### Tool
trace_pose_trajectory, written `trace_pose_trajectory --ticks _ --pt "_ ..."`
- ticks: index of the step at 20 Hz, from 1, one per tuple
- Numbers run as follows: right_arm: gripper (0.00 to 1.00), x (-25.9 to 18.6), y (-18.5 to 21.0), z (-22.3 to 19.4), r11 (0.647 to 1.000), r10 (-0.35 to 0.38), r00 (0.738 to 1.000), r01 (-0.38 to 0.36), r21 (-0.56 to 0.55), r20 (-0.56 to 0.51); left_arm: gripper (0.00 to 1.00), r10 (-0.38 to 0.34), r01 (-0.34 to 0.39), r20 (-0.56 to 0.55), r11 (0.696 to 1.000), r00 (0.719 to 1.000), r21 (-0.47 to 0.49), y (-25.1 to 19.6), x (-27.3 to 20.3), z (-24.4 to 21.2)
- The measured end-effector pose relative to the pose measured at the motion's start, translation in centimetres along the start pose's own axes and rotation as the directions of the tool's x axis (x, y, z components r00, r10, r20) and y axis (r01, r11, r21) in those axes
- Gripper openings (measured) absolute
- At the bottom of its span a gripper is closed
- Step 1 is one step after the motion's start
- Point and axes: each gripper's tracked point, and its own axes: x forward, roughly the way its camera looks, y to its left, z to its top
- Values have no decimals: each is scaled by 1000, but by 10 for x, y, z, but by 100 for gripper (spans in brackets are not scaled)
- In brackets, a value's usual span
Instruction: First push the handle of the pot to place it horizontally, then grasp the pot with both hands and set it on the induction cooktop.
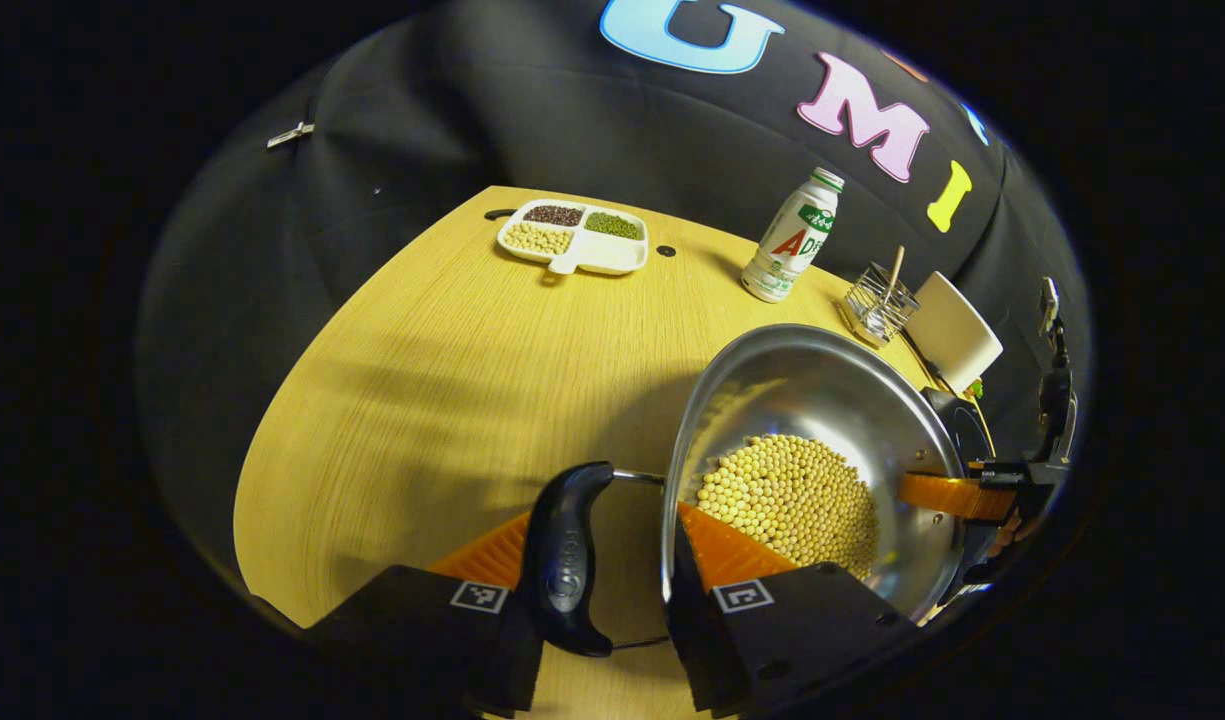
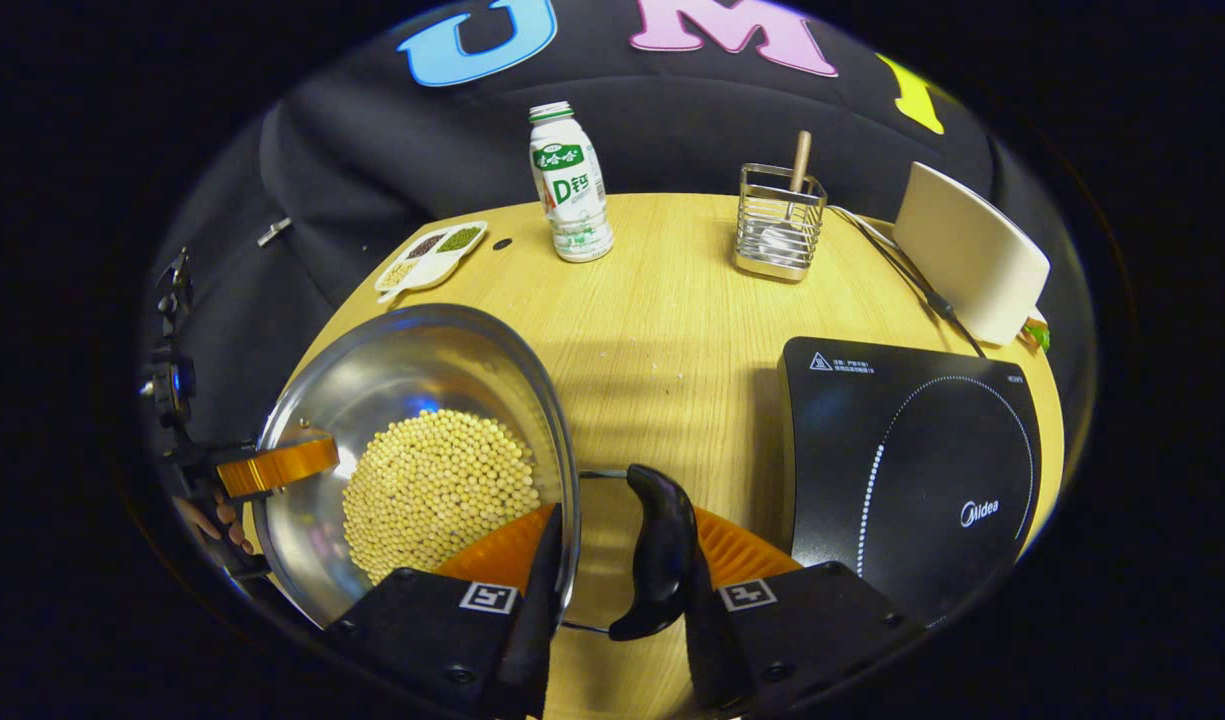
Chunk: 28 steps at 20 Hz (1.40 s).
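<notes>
Two grippers hold the pot (image 2: 412, 440) by its side handles, near the induction cooktop (image 2: 912, 480) but not yet on it.

Largest first: the wooden table (image 2: 672, 300) carries the cooktop at its right; the steel pot, loaded with pale beans (image 2: 437, 490), sits left of it, well short of the ring. Left gripper (image 1: 612, 590) has one finger outside the black handle (image 1: 567, 560) and one inside the rim, clenched on the handle; right gripper (image 2: 612, 585) straddles the opposite handle (image 2: 662, 560) likewise. Judged heavy with beans, rigid, slick-walled: keep hold of the handles and lift level, or the beans may spill.
</notes>
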Motion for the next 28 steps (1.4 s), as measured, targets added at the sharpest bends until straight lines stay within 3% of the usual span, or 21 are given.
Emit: trace_pose_trajectory --ticks 8,9,12,22,28 --pt "58 -44 2 10 1000 20 999 -20 -10 44 58 16 -16 23 999 1000 29 -15 -43 8" --pt "62 -54 -1 13 1000 18 999 -18 -8 49 58 10 -10 23 1000 1000 29 -22 -49 10" --pt "58 -82 -15 20 1000 5 998 -5 -8 70 58 -14 13 31 999 999 43 -46 -65 15" --pt "58 -154 -97 22 998 -61 992 57 40 110 58 -87 83 36 992 996 93 -148 -83 15" --pt "58 -172 -157 28 996 -70 992 63 68 106 58 -97 93 26 989 995 111 -214 -76 18"
